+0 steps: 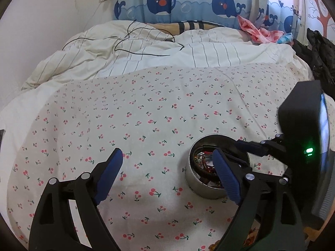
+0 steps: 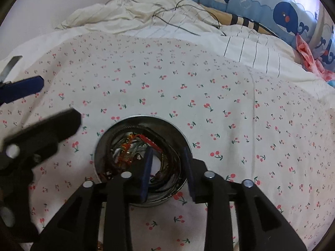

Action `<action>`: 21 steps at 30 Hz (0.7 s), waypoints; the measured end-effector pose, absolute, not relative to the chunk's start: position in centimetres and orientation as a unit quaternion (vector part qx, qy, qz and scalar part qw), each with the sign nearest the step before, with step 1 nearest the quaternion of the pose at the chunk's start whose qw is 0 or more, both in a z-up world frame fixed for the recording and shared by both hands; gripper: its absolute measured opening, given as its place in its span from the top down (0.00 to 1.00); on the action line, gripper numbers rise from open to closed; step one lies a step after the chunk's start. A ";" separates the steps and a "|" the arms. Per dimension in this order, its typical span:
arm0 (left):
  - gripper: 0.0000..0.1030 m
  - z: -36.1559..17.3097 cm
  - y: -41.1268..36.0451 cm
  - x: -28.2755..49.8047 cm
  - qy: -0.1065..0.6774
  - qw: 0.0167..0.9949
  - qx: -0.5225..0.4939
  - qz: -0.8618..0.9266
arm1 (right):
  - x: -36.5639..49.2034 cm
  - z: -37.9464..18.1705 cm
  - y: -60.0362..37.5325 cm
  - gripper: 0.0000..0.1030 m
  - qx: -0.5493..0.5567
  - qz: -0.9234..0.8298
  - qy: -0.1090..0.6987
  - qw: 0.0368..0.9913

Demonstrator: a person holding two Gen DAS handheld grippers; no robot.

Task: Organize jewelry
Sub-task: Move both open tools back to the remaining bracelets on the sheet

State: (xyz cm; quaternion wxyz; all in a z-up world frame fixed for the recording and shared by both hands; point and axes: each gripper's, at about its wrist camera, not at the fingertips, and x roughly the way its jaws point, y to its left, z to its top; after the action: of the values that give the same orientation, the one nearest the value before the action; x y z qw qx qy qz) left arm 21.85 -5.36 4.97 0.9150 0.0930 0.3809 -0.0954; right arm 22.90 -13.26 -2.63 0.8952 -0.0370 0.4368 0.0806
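Observation:
A round metal tin (image 1: 194, 185) stands on the cherry-print sheet (image 1: 146, 104) and holds a tangle of bracelets and chains (image 1: 202, 159). In the right wrist view the tin (image 2: 184, 138) sits just ahead, its jewelry (image 2: 127, 148) red, orange and dark. My right gripper (image 2: 167, 152) hangs over the tin's mouth, its jaws open with nothing between them. It shows from the side in the left wrist view (image 1: 247, 146). My left gripper (image 1: 167, 156) is wide open and empty, left of the tin, with its right finger in front of the tin.
A rumpled striped duvet (image 1: 146, 50) with a thin black cable (image 1: 129, 39) lies at the back of the bed. A whale-print curtain (image 1: 188, 0) hangs behind. Pink cloth (image 1: 257, 31) and a dark pile (image 1: 320, 52) lie at the far right.

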 end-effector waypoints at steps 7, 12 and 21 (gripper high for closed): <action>0.16 5.0 -5.0 21.6 0.387 0.913 0.072 -0.107 | 19.9 0.1 -14.9 0.40 -0.017 0.077 0.382 0.921; 0.16 4.6 -4.3 21.2 0.409 0.902 0.054 -0.123 | 16.4 -0.2 -16.5 0.40 0.006 0.087 0.403 0.911; 0.16 0.6 -3.8 17.3 0.482 0.857 0.078 -0.166 | 7.4 -4.2 -15.3 0.65 -0.006 0.163 0.466 0.870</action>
State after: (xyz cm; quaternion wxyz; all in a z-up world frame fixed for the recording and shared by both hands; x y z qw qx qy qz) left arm 17.27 -3.85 0.58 0.8569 0.0778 0.4817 -0.1664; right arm 7.40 -15.29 -4.17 0.8696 -0.0062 0.4660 0.1628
